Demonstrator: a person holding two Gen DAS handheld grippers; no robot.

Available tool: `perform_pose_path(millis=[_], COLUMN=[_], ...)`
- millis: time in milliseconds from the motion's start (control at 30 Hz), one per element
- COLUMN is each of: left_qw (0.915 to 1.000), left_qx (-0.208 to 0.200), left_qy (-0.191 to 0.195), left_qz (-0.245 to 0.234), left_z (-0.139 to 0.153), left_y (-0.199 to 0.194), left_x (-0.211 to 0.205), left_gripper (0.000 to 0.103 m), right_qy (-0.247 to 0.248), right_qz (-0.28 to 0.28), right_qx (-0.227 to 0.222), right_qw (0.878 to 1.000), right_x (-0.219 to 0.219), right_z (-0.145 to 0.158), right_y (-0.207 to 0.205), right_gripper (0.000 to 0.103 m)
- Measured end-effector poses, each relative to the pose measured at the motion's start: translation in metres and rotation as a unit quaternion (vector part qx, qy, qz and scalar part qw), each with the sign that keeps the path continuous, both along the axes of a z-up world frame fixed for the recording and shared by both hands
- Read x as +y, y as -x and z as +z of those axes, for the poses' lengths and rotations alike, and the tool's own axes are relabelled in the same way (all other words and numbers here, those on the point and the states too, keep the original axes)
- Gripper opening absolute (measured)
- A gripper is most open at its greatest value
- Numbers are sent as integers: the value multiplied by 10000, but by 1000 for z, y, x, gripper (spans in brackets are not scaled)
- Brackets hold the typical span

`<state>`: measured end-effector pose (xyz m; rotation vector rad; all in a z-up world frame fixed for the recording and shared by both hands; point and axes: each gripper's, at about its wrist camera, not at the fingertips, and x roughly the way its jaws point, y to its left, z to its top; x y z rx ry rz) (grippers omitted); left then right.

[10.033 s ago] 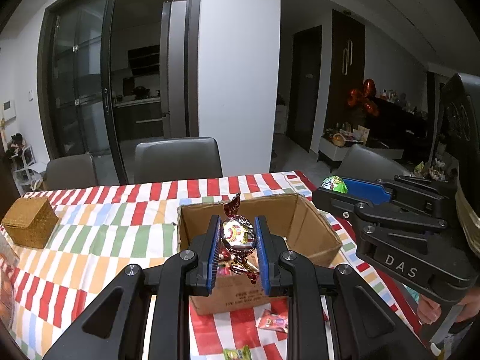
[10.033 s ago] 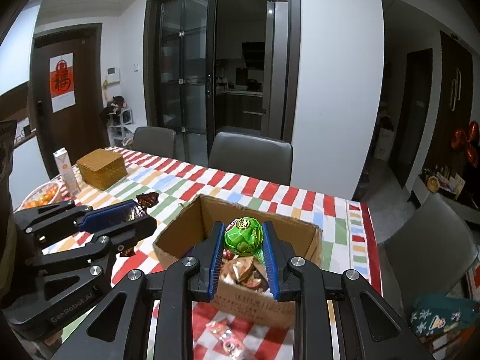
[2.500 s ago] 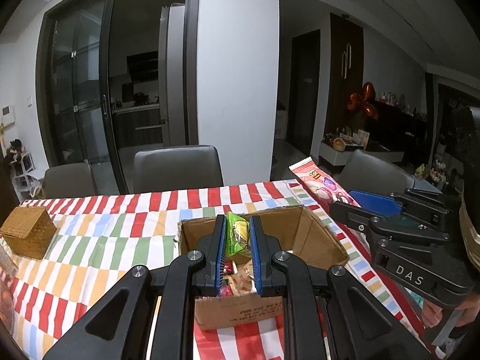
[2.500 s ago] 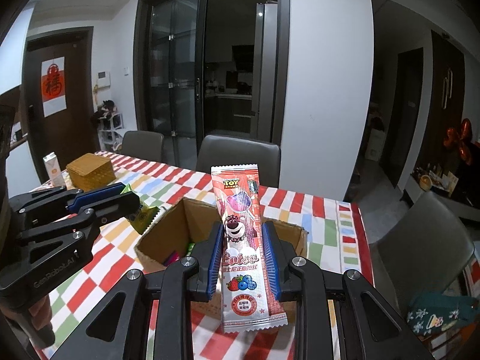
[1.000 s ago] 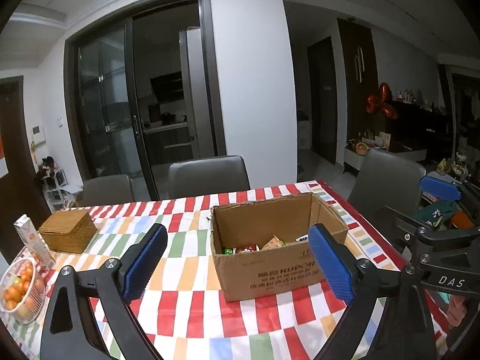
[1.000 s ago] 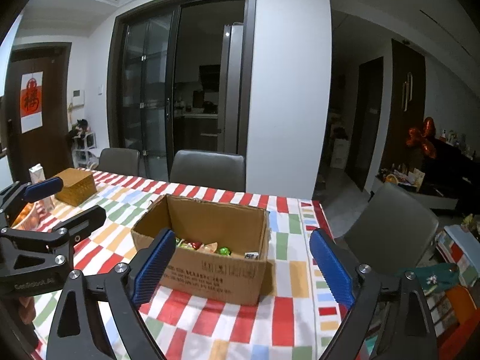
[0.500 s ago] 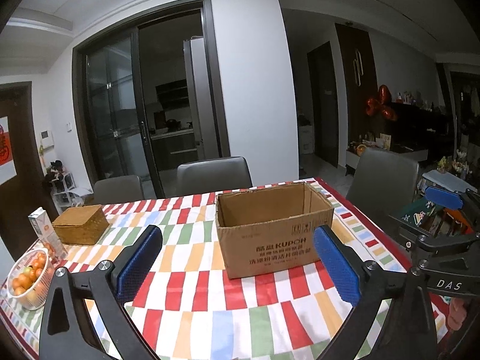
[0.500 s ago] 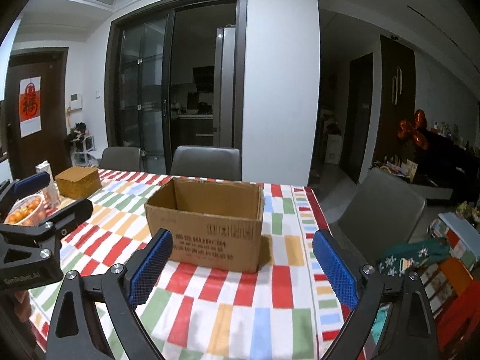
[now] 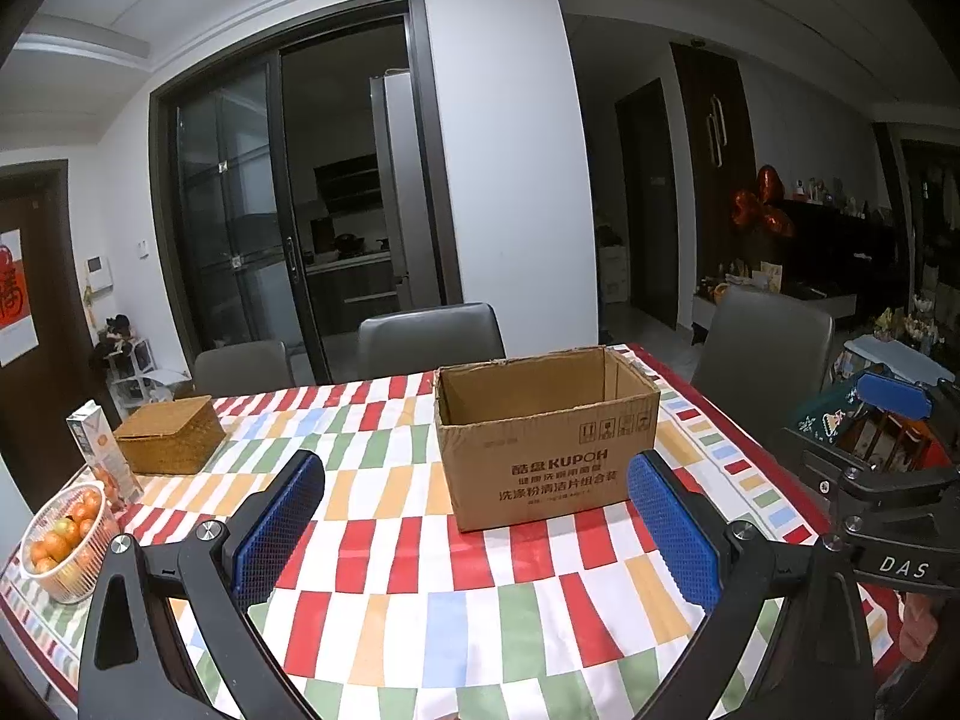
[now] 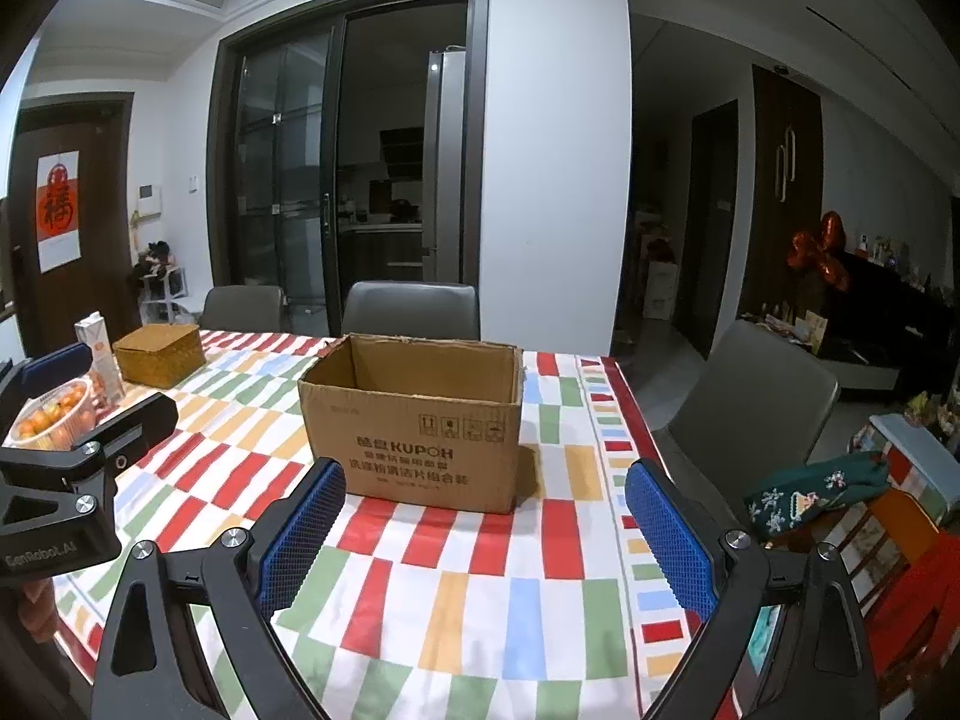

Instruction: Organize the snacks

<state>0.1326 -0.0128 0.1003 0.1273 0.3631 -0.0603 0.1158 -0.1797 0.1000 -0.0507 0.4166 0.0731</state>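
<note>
Box [image 9: 543,438] beyond both grippers (spread, empty).

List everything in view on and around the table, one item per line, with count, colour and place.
cardboard box: one, brown, open-topped, middle of the table
tablecloth: one, checked red, white, green, blue and orange, covering the table
wicker box: one, tan, far left of the table
carton: one, white and orange, upright beside the wicker box
bowl of oranges: one, clear, left table edge
chairs: three grey, around the table
left gripper: black, blue pads, open, empty
right gripper: same, open, empty
</note>
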Motion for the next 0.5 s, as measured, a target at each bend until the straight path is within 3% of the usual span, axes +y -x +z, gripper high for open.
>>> perform_pose_path(millis=[500], left_qw=[10000], left_qx=[30], left_qy=[2], left_qz=[5], left_z=[-4], left_y=[4], left_x=[1], left_gripper=[103], right_qy=[-54], right_qz=[-45], right_qx=[50], right_qw=[10000], right_x=[-2], right_z=[-6], right_y=[3], right_gripper=[95])
